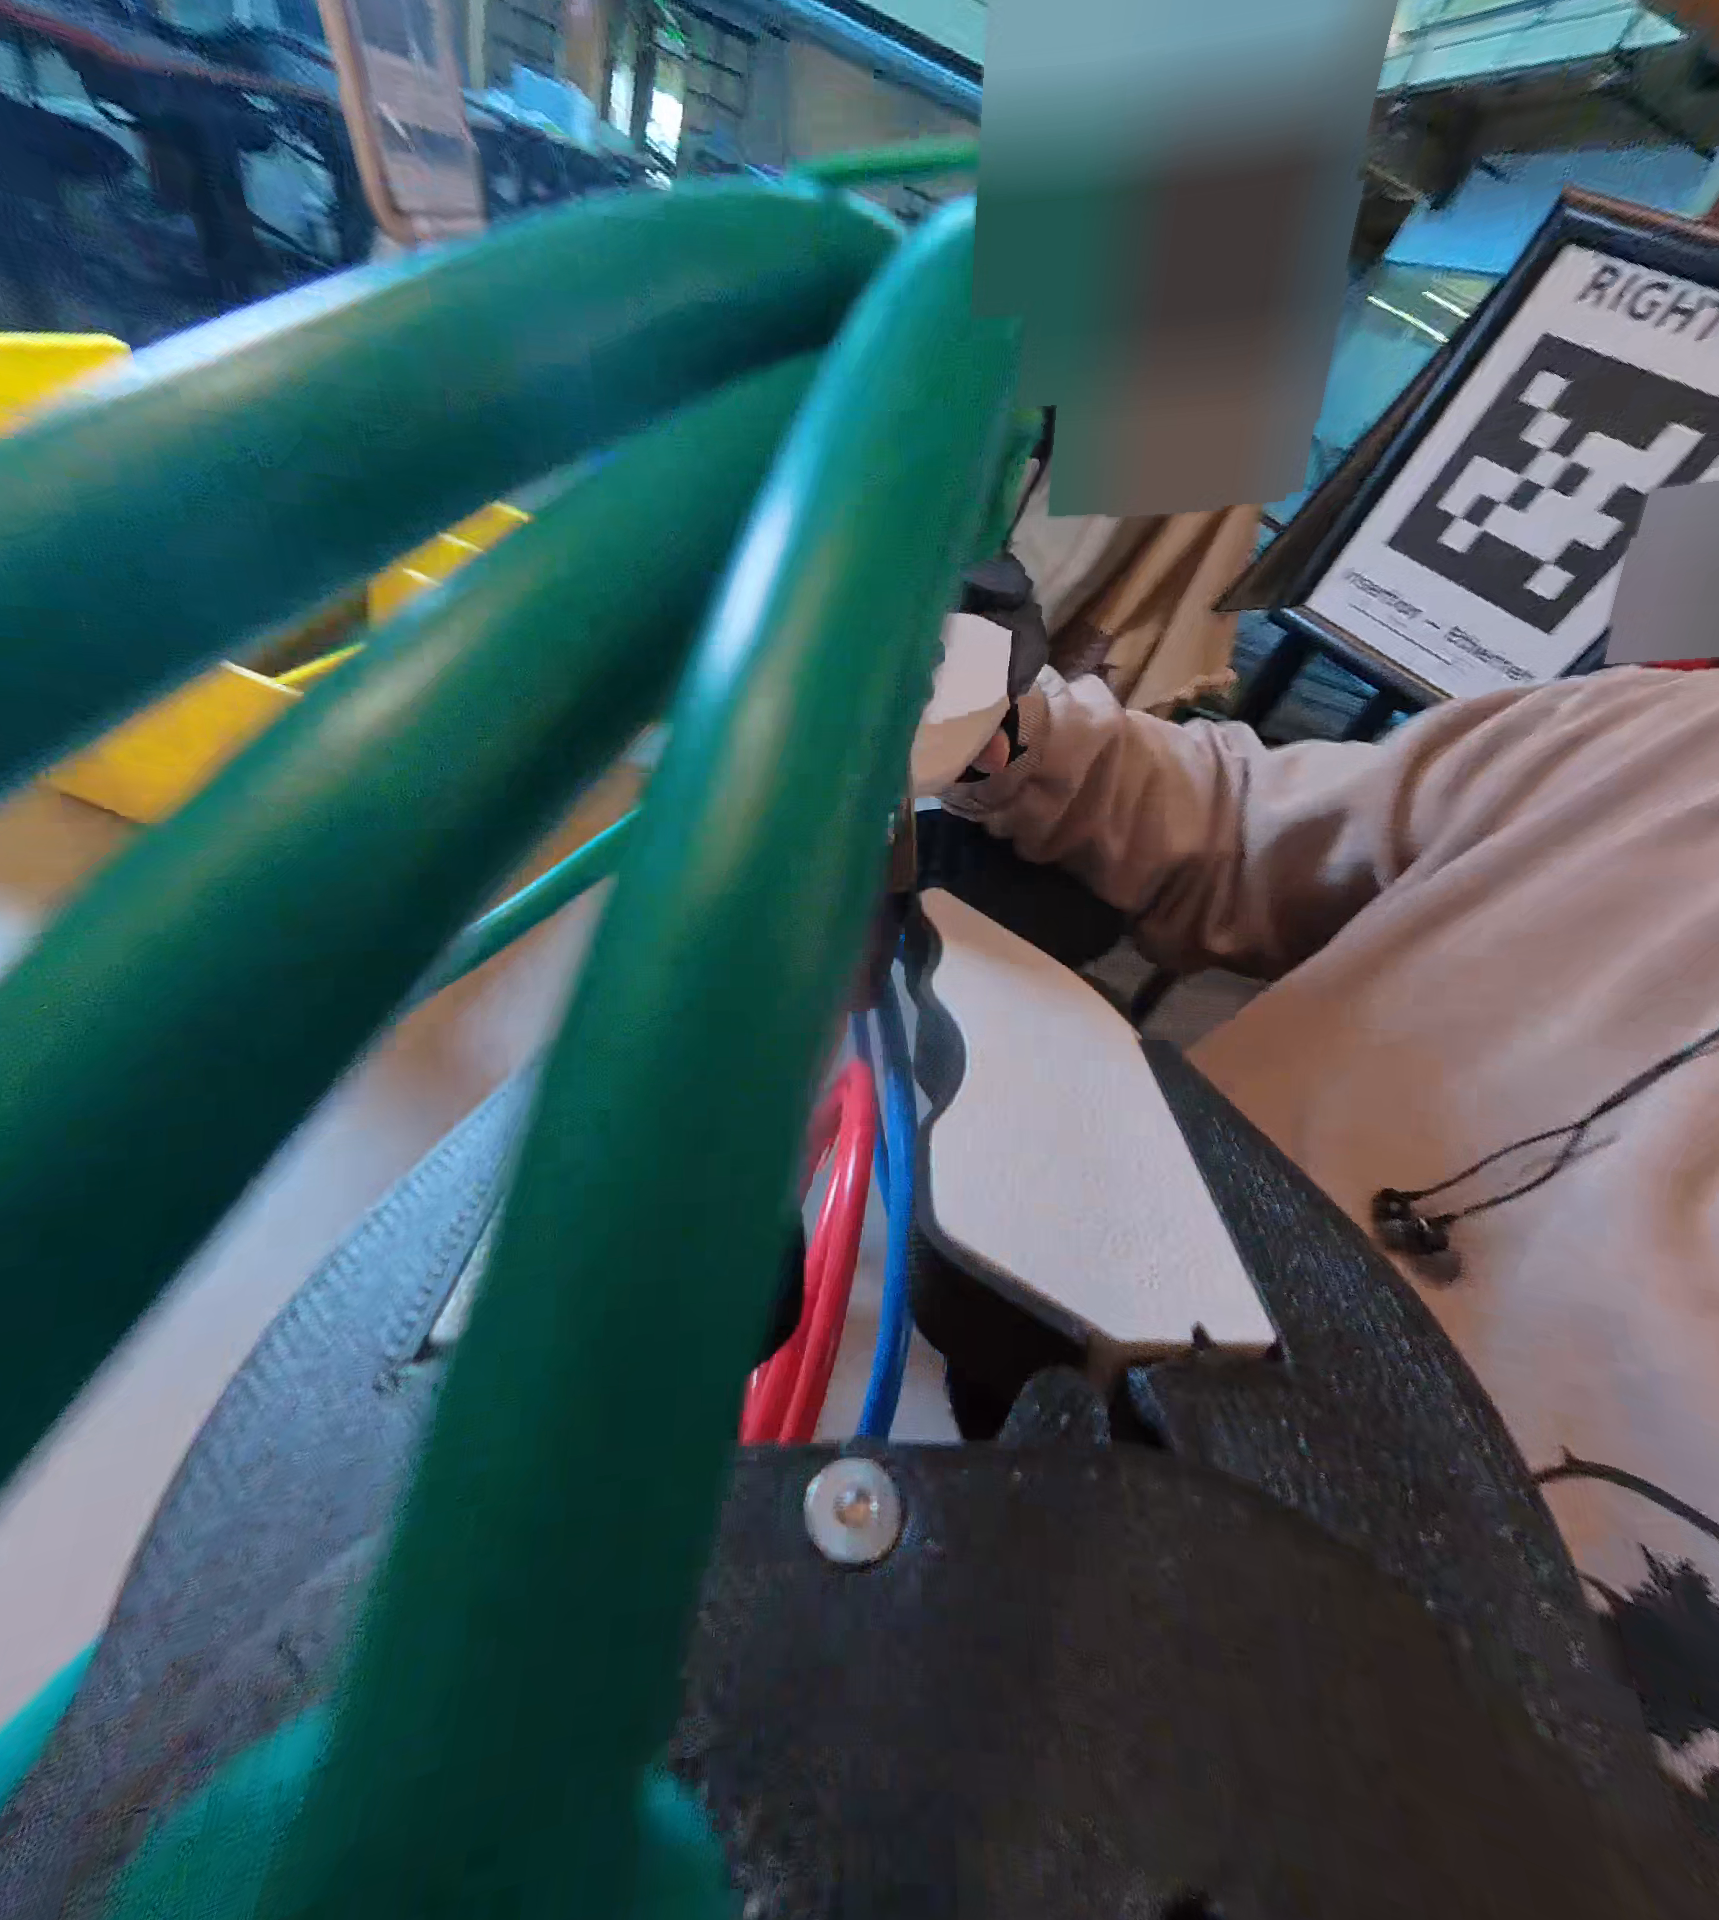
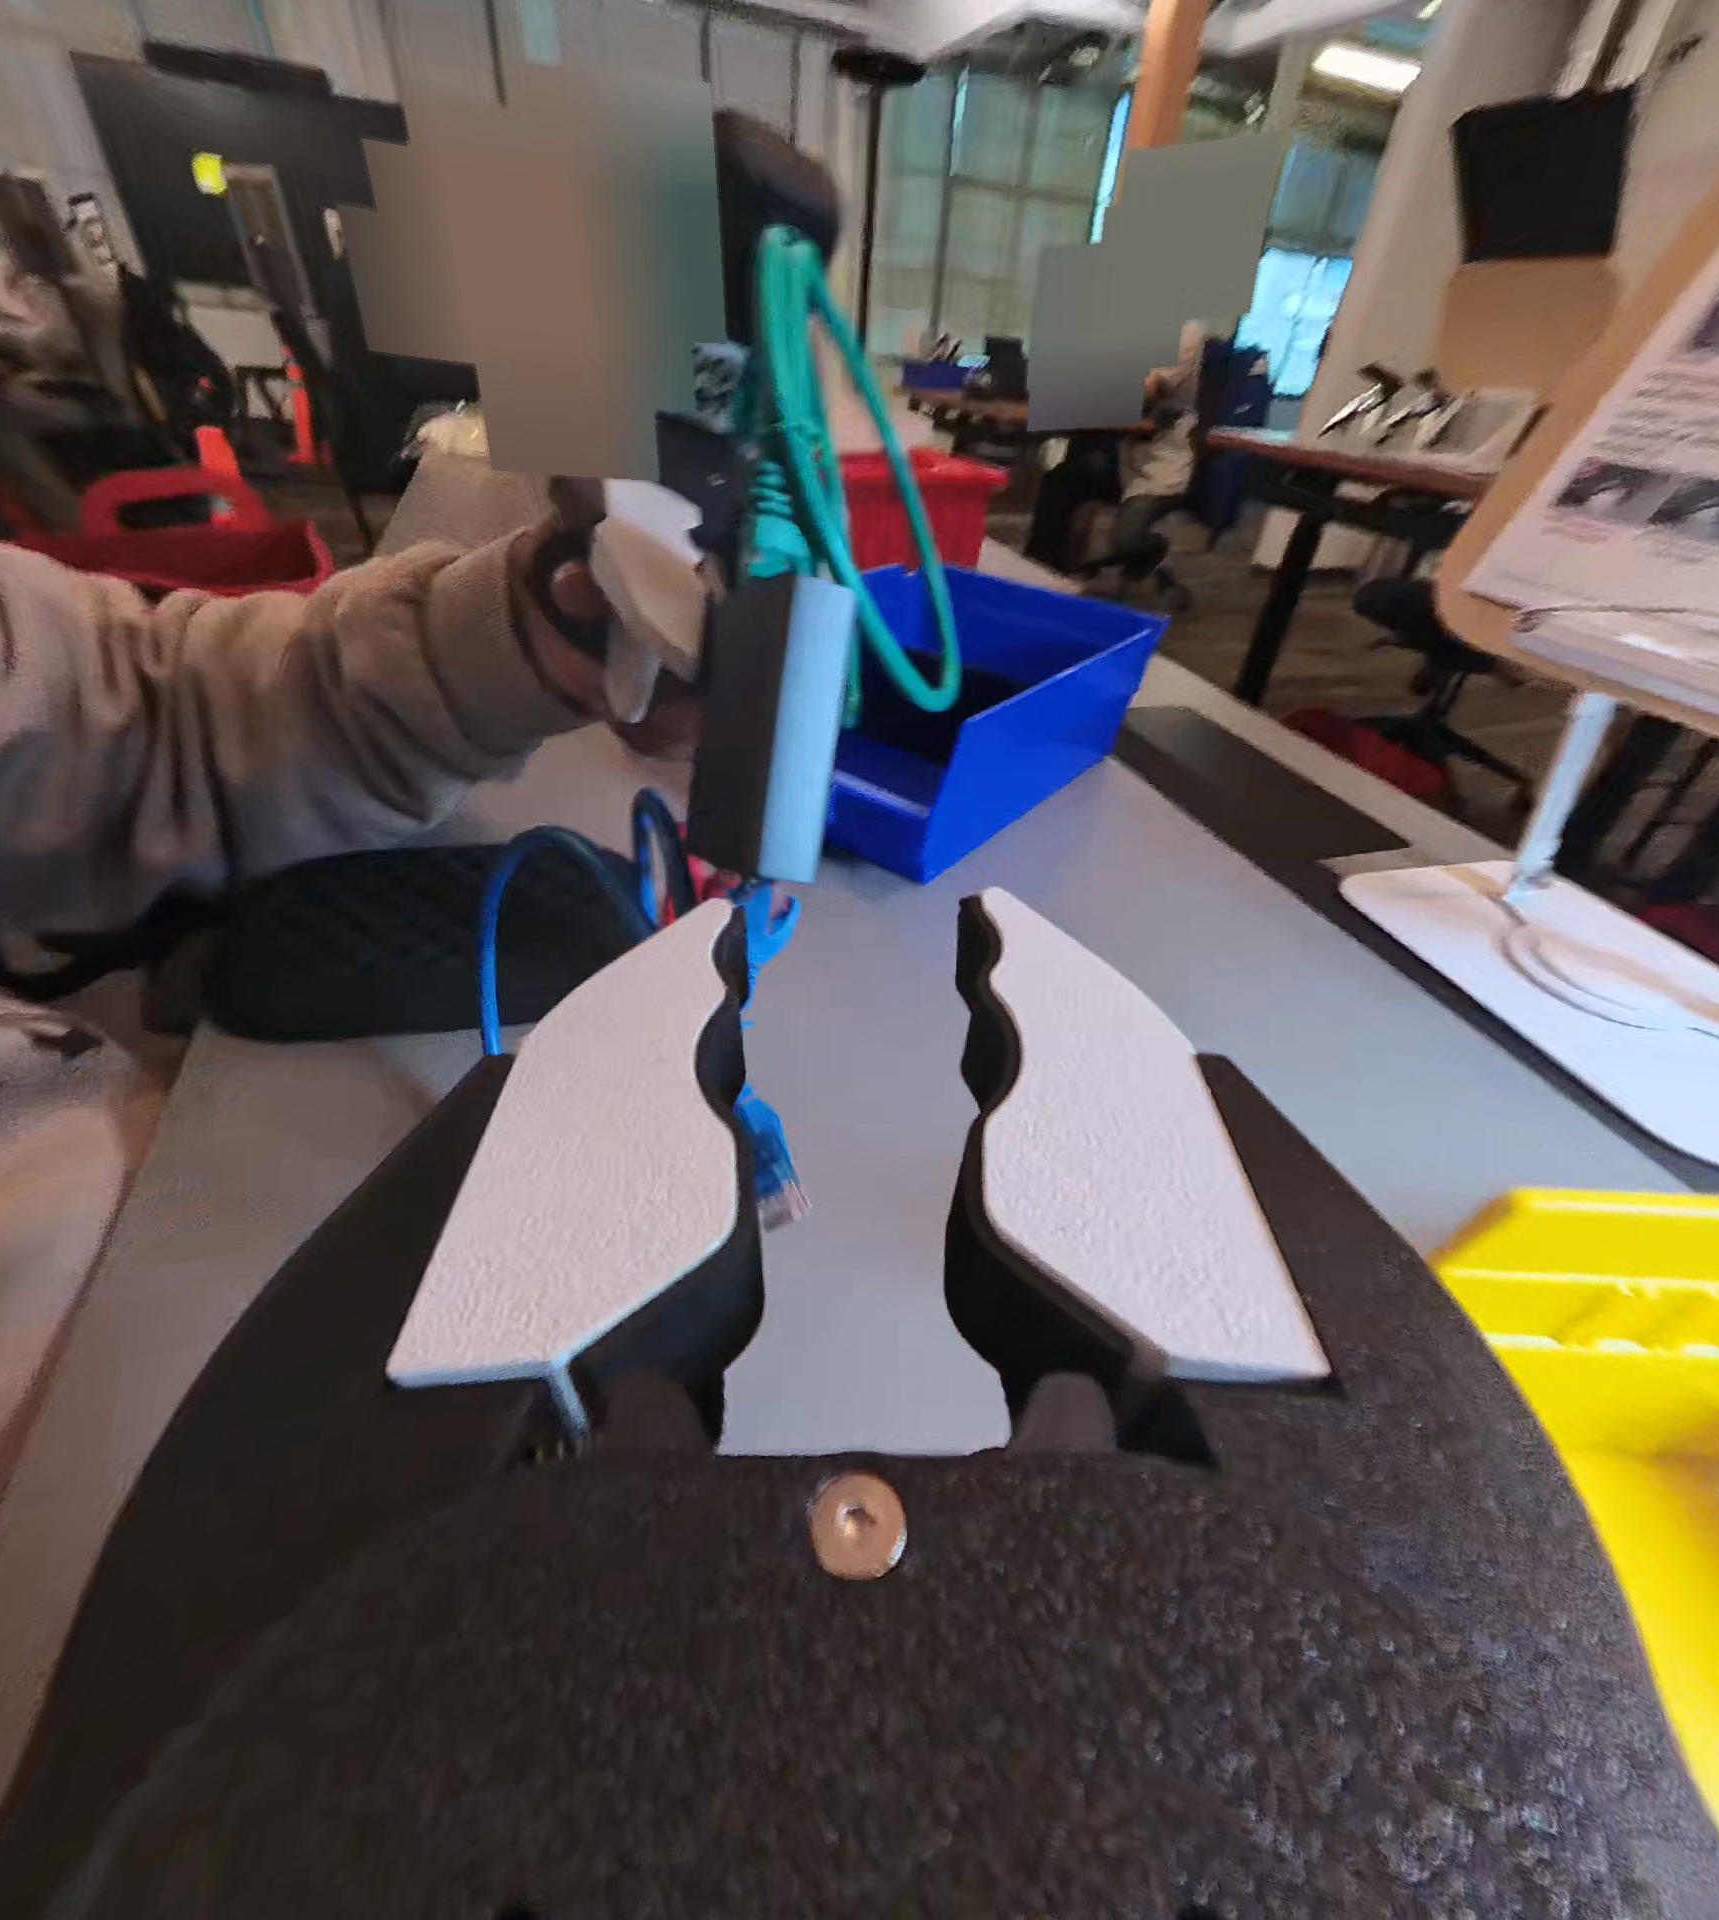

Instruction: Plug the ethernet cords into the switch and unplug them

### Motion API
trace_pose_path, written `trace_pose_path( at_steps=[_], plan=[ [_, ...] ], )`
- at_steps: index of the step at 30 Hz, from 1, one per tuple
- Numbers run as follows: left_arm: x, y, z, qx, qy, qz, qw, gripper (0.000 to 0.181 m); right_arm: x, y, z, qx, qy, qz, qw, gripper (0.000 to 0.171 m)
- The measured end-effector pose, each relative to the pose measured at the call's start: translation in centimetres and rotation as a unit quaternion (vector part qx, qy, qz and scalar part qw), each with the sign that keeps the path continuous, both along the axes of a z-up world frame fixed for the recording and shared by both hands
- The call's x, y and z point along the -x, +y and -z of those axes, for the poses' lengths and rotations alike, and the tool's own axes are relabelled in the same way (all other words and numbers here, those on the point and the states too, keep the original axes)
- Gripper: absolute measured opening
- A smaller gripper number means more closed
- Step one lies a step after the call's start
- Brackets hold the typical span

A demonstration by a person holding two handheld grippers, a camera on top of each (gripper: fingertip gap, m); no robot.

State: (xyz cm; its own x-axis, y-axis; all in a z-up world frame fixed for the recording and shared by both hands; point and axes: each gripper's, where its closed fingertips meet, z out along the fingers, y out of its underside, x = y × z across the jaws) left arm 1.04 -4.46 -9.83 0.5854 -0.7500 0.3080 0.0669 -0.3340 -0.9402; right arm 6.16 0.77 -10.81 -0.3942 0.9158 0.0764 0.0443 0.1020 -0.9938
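Your right gripper point(image 2: 850, 1091), with its white textured finger plates on a black body, fills the lower centre of the right wrist view and stands released, a clear gap between the jaws and nothing in it. Just inside its left finger lies the clear-tipped plug of a thin blue ethernet cord point(image 2: 770, 1153), resting on the grey tabletop point(image 2: 1094, 894); judging by that, you are lined up to take this plug next.

Above centre of that view, your left gripper point(image 2: 720, 623) is lifted off the table carrying a small box, black with a pale grey face, which is probably the switch point(image 2: 767, 727). A coiled teal-green ethernet cord point(image 2: 834, 468) loops up from its top, seemingly plugged in. Holding the box aloft probably turns its ports toward your right side.

In the left wrist view the green coils point(image 1: 522, 935) crowd the lens, hiding one finger, so whether those jaws are clenched I cannot tell. Red cord point(image 1: 829, 1247) shows below them.

A blue plastic bin point(image 2: 1021, 727) sits behind the box, and a yellow bin point(image 2: 1644, 1403) at lower right.
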Motion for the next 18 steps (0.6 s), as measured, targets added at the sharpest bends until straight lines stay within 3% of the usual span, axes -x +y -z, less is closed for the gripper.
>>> trace_pose_path(
  at_steps=[3, 6, 9, 14, 18],
  plan=[
    [-0.3, 1.3, 0.1, 0.013, 0.013, 0.027, 0.999, 0.018, 1.5, -1.8, 1.3, -0.024, -0.059, -0.031, 0.997, 0.052],
    [-0.6, 2.7, 0.0, -0.003, 0.041, 0.016, 0.999, 0.017, 3.4, -1.5, 1.0, -0.030, -0.035, 0.001, 0.999, 0.032],
    [-0.5, 3.5, -1.2, -0.054, 0.031, -0.016, 0.998, 0.019, 3.5, -1.5, -0.2, 0.022, 0.002, -0.012, 1.000, 0.024],
    [-1.3, 4.0, -1.5, -0.097, 0.026, -0.037, 0.994, 0.028, 3.5, -2.4, -0.9, 0.144, 0.035, -0.019, 0.989, 0.022],
    [-2.3, 3.6, -1.5, -0.134, 0.037, -0.033, 0.990, 0.028, 3.0, -2.7, -0.8, 0.086, 0.064, -0.011, 0.994, 0.022]
  ],
)
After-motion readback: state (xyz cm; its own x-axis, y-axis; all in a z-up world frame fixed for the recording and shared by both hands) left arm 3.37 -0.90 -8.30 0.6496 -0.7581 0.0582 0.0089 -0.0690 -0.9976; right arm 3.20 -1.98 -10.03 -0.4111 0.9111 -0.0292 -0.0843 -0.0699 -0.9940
